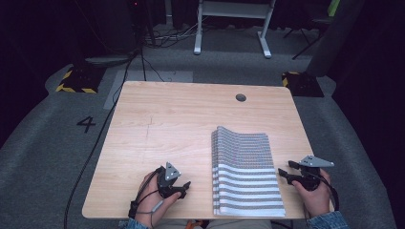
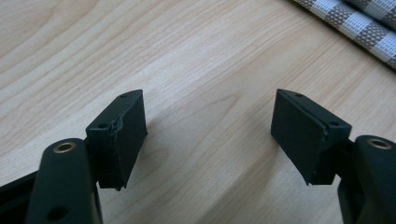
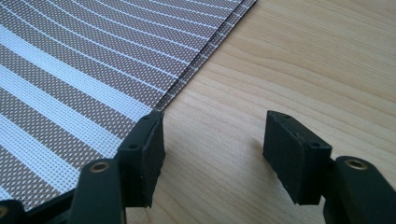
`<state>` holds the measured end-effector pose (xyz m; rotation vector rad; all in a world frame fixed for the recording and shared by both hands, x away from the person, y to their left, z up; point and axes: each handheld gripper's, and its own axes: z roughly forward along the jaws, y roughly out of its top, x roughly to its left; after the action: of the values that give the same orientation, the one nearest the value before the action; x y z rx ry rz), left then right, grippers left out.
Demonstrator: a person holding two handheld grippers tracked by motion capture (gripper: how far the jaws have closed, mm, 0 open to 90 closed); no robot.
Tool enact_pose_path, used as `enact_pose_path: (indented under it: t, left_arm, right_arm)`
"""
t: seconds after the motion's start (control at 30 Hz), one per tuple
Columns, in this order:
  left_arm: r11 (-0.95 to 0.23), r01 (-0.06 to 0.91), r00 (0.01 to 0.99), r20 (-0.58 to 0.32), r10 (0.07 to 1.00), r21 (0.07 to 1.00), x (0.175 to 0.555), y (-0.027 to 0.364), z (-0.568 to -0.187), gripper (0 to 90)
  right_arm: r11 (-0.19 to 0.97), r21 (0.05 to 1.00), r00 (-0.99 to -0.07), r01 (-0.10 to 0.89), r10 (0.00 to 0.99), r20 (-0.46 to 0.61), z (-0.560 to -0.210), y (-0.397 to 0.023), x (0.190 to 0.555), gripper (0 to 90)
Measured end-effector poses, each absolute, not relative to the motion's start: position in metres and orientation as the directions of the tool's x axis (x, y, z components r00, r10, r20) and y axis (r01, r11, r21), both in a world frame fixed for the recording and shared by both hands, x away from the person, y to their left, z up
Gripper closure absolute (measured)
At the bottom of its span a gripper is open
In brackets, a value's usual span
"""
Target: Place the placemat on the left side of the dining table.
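Your left gripper (image 1: 175, 185) rests low on the table (image 1: 157, 124) near the front edge, jaws spread wide with only bare wood between them; the mat (image 1: 246, 167) lies well to its right, so bring it across before you try any grip. The striped mat sits folded on the right half of the table, its far end curling up. Your right gripper (image 1: 287, 174) is just beside the mat's right edge, jaws open and holding nothing. My guess is a pinch on that edge comes next: slide one jaw under, squarely.
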<state>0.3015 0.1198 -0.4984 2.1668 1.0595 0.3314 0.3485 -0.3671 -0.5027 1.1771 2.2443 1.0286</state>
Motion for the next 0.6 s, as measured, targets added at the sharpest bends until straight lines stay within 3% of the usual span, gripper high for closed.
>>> enact_pose_path:
  t: [0.6]
  left_arm:
    - [-0.39,0.515,0.71,-0.125,0.692,0.763,0.299,0.106,-0.455,31.9]
  right_arm:
    - [0.373,0.762,-0.563,0.529,0.826,-0.013,-0.503,-0.367,0.348,38.4]
